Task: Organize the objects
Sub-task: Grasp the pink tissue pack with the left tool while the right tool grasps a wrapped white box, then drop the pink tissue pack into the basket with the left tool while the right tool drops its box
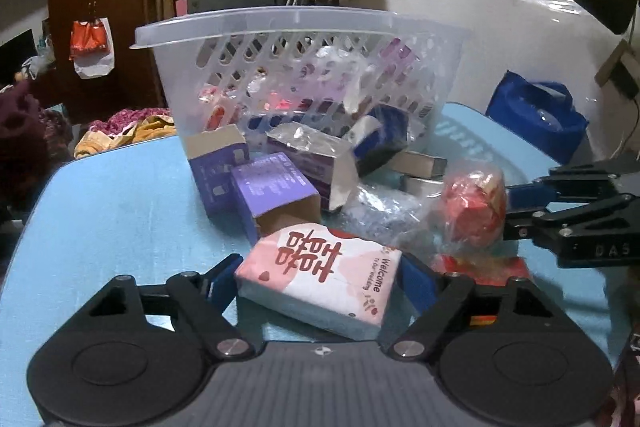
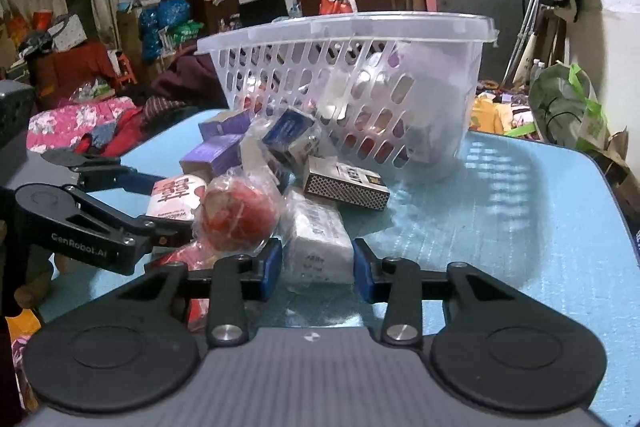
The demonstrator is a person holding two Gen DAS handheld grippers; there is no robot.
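Left gripper (image 1: 320, 281): black linkage arms, silver pivot screws, round black discs, ribbed grey body, blue fingers (image 1: 222, 283). Right gripper (image 2: 316, 269): same build; its side reads "DAS". Left's side reads "GenRobot.AI".

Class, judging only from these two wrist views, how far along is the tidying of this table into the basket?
Done: several packets already lie inside the translucent perforated plastic basket. In hand: the left gripper brackets the pink-and-white tissue pack; the right gripper brackets a plastic-wrapped white packet. Left: purple cardboard boxes, a matchbox on the blue table.
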